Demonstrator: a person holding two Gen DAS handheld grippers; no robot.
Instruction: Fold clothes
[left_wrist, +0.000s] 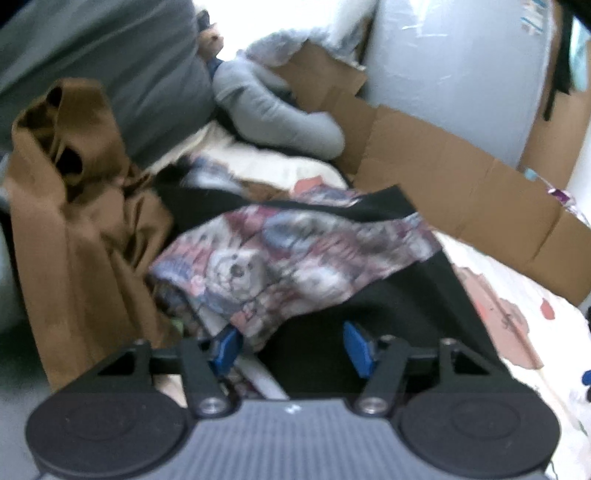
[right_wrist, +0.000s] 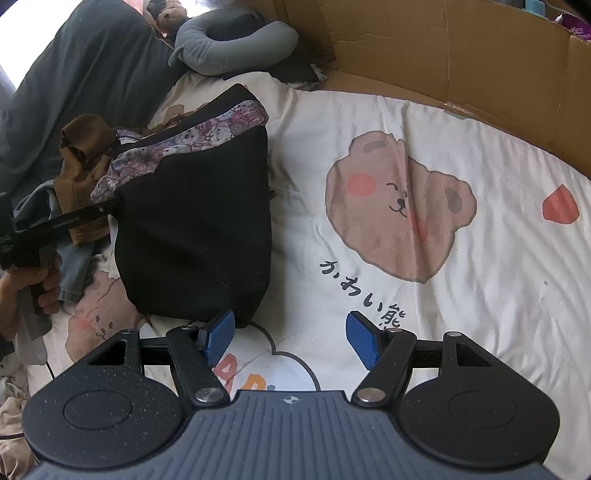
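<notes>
A black garment (right_wrist: 195, 221) with a bear-print band (right_wrist: 184, 144) lies on the bed sheet (right_wrist: 461, 314), its left side bunched up. In the left wrist view my left gripper (left_wrist: 291, 347) hovers low over it. The blurred print band (left_wrist: 295, 251) droops down to the left pad (left_wrist: 227, 349), the jaws stand apart, and black cloth (left_wrist: 406, 306) lies under the gap. My right gripper (right_wrist: 291, 338) is open just above the sheet with nothing between its pads. Its left finger (right_wrist: 218, 338) is beside the garment's near edge.
A crumpled brown garment (left_wrist: 81, 221) lies left of the black one, with denim (right_wrist: 74, 266) below it. A hand (right_wrist: 40, 288) holds the left tool. A grey neck pillow (right_wrist: 229, 44) and dark quilt (right_wrist: 81, 92) lie behind. Cardboard (right_wrist: 443, 48) walls the far and right sides.
</notes>
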